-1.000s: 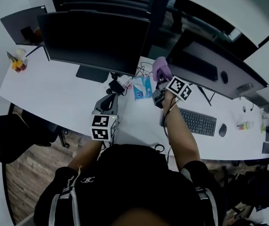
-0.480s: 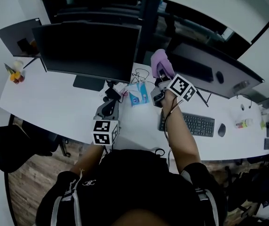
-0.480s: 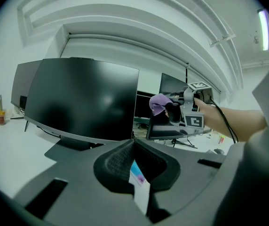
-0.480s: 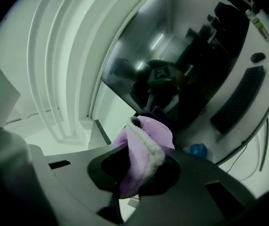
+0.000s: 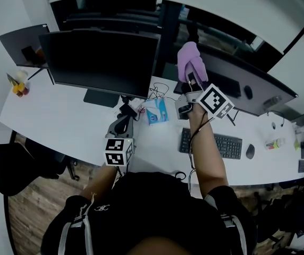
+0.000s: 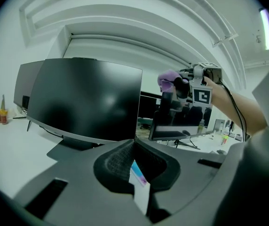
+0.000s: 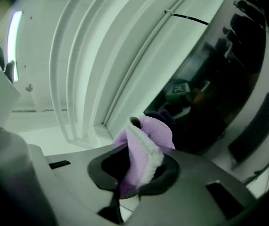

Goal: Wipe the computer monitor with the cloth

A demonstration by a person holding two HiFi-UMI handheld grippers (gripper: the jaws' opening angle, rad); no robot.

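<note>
A purple cloth (image 5: 191, 60) is pinched in my right gripper (image 5: 192, 80), which is raised in front of the top left corner of the right-hand monitor (image 5: 242, 78). In the right gripper view the folded cloth (image 7: 146, 149) sticks out between the jaws, close to that monitor's dark screen (image 7: 224, 74), which mirrors it. Whether the cloth touches the screen cannot be told. A larger black monitor (image 5: 101, 62) stands at the left. My left gripper (image 5: 121, 122) rests low over the desk below it, jaws shut on nothing (image 6: 134, 142).
A tissue pack (image 5: 157, 112) and tangled cables (image 5: 157, 91) lie between the monitors. A keyboard (image 5: 218, 142) and mouse (image 5: 250, 150) sit at the right of the white desk (image 5: 51, 105). Small bottles (image 5: 18, 77) and a third screen (image 5: 22, 36) are far left.
My right gripper has lifted the purple cloth up and away from the desk toward the right monitor's upper left corner. The left gripper has barely moved.
</note>
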